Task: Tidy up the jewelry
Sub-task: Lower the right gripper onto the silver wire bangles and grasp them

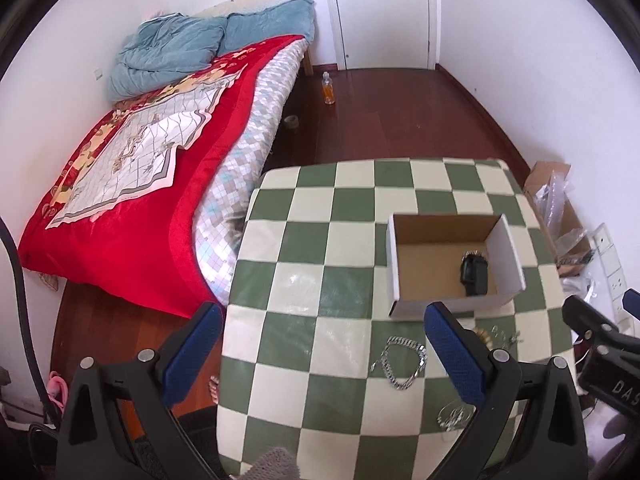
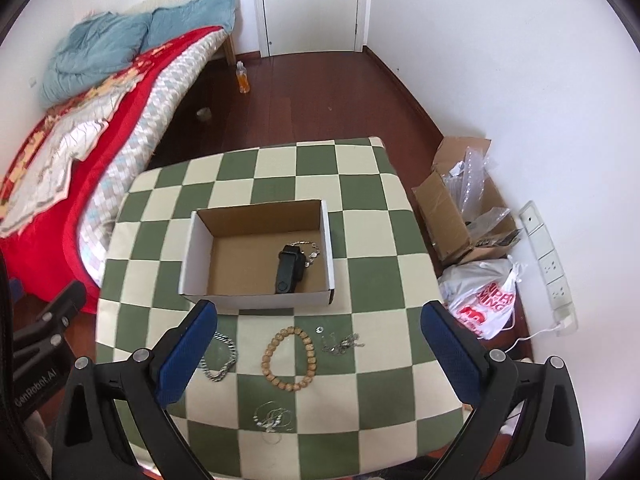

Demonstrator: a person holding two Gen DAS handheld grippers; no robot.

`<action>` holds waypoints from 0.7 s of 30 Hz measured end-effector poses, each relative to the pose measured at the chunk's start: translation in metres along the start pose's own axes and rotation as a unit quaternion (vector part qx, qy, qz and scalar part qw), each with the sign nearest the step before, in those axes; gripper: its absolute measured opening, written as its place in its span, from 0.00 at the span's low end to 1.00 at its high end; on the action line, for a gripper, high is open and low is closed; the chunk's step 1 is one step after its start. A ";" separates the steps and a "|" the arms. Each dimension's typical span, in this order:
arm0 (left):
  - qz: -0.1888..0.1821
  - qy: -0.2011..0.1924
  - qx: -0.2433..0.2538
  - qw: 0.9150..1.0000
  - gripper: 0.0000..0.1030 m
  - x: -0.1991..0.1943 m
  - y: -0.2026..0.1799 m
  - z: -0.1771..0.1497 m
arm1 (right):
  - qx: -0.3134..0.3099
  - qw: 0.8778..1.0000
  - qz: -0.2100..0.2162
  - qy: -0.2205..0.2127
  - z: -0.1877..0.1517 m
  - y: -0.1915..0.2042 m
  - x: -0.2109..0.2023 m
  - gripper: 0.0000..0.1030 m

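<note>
An open cardboard box stands on the green-and-cream checked table. In it lie a black watch and a silver chain bracelet. In front of the box lie a wooden bead bracelet, a silver chain, a small tangled necklace and a thin silver bracelet. My right gripper is open above the bead bracelet. My left gripper is open and empty over the table's left part.
A bed with a red blanket stands left of the table. An open carton, a plastic bag and a power strip lie on the floor at the right. A bottle stands near the door.
</note>
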State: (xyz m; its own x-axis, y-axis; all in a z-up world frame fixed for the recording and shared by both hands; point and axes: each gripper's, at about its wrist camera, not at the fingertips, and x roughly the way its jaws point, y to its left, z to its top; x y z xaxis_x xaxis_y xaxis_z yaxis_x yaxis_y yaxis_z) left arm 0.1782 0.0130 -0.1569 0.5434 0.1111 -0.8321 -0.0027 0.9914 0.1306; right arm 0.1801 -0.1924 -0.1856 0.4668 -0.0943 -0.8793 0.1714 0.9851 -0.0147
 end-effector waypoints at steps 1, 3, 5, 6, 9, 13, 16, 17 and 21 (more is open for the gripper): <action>0.006 0.003 0.002 1.000 1.00 0.004 0.001 -0.004 | 0.005 1.000 0.002 0.003 -0.003 -0.002 0.000 1.00; 0.021 0.024 0.009 0.999 1.00 0.020 0.000 -0.014 | 0.017 1.000 0.006 0.021 -0.014 -0.007 0.009 1.00; 0.029 0.053 0.010 0.998 1.00 0.042 -0.001 -0.027 | 0.025 0.999 0.006 0.043 -0.025 -0.011 0.024 1.00; 0.035 0.069 0.012 0.997 1.00 0.054 -0.002 -0.034 | 0.033 0.998 0.008 0.062 -0.034 -0.016 0.035 1.00; 0.045 0.106 0.022 0.993 1.00 0.080 -0.006 -0.056 | 0.053 0.993 0.013 0.108 -0.058 -0.026 0.068 1.00; 0.058 0.142 0.030 0.988 1.00 0.105 -0.006 -0.084 | 0.077 0.983 0.037 0.164 -0.097 -0.029 0.104 1.00; 0.075 0.161 0.039 0.983 1.00 0.117 -0.005 -0.098 | 0.075 0.975 0.052 0.201 -0.126 -0.015 0.128 0.99; 0.082 0.166 0.042 0.982 1.00 0.121 -0.005 -0.102 | 0.071 0.974 0.055 0.207 -0.132 -0.010 0.133 0.98; 0.092 0.177 0.044 0.979 1.00 0.129 0.001 -0.109 | 0.051 0.973 0.040 0.220 -0.153 0.014 0.154 0.83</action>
State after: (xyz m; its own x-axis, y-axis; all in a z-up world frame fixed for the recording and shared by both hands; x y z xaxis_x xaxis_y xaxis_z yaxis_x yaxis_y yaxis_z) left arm 0.1565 0.0358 -0.3228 0.2152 0.3200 -0.9227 0.0073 0.9442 0.3292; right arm 0.1212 -0.1714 -0.3938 0.0695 0.0754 -0.9947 0.2458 0.9651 0.0903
